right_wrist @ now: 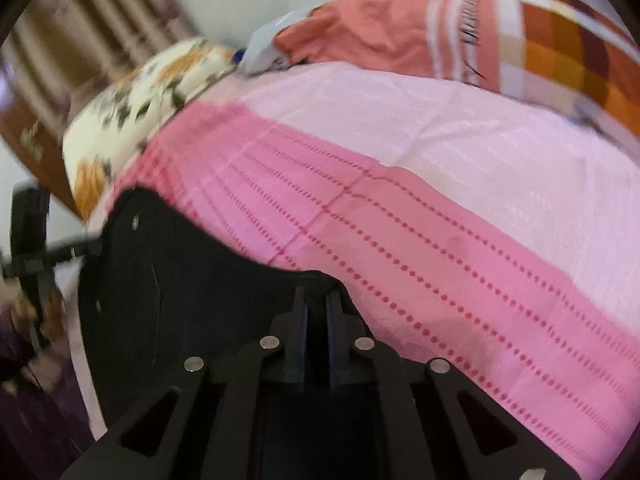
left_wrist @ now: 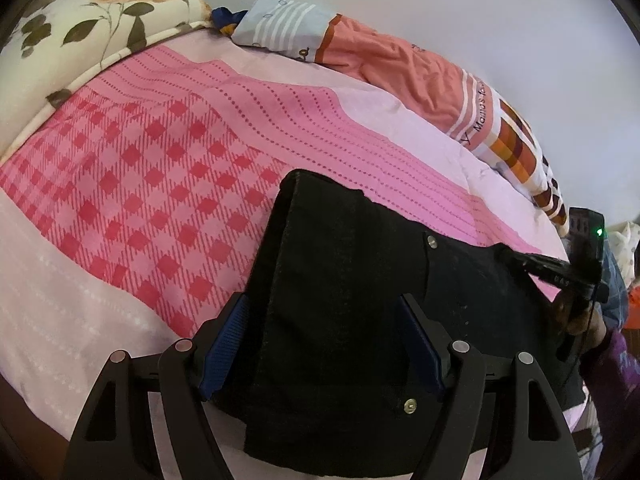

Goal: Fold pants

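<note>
Black pants [left_wrist: 340, 240] with metal rivets lie folded on a pink bedspread [left_wrist: 160, 180]. My left gripper [left_wrist: 322, 298] stands open over their near end, blue pads on either side of the cloth without visibly pressing on it. In the right wrist view my right gripper [right_wrist: 316, 296] is shut on the pants [right_wrist: 180, 280], pinching a raised corner of their far edge. In the left wrist view the right gripper [left_wrist: 508, 254] shows at the far right, clamped on that corner. The left gripper [right_wrist: 80, 250] shows at the left edge of the right wrist view.
A floral pillow [left_wrist: 80, 20] lies at the head of the bed. A bunched orange and checked quilt [left_wrist: 400, 64] runs along the wall side. A person's purple sleeve [left_wrist: 612, 380] is at the right edge. A wooden headboard [right_wrist: 24, 128] stands behind the pillow [right_wrist: 132, 100].
</note>
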### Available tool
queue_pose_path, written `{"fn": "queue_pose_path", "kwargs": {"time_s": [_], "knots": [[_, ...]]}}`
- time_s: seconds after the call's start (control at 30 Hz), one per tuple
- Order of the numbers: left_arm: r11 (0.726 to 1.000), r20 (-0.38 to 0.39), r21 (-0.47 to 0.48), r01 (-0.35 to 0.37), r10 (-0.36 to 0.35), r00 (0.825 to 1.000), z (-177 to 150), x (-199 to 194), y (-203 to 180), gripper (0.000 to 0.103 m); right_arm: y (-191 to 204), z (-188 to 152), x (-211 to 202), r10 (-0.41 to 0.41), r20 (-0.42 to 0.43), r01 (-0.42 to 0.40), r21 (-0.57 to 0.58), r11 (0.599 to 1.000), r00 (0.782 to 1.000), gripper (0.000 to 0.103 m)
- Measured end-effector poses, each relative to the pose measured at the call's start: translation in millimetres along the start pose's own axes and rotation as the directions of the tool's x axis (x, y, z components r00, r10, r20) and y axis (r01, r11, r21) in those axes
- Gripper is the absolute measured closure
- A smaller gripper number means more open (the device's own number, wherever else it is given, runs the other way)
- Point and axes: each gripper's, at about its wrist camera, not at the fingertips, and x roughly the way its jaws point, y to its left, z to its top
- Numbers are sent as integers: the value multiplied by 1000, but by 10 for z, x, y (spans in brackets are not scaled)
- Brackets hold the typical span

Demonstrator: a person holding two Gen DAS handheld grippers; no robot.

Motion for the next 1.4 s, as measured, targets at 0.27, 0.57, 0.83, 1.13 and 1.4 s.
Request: {"fn": "queue_pose_path", "kwargs": {"time_s": [0.27, 0.57, 0.83, 1.13, 1.4], "knots": [[1000, 8, 6, -11, 11, 1000, -38, 37, 81, 26, -359, -53, -3, 101, 83, -116, 210, 971, 991, 98], [964, 59, 261, -58, 44, 997, 193, 124, -265, 26, -304, -103, -62, -6, 130, -22, 215, 976, 992, 85], [978, -48, 184, 100, -93, 995, 358, 179, -105, 39, -240, -140, -113, -81, 160, 50, 189, 981, 984, 76], [978, -134, 166, 123, -102, 986, 66, 56, 8, 47, -244, -129, -111, -81, 166, 48, 196, 979, 983, 75], [953, -143, 282, 114, -76, 987, 182, 91, -175, 84, -227, -130, -110, -79, 171, 44, 201, 979, 982, 73]]}}
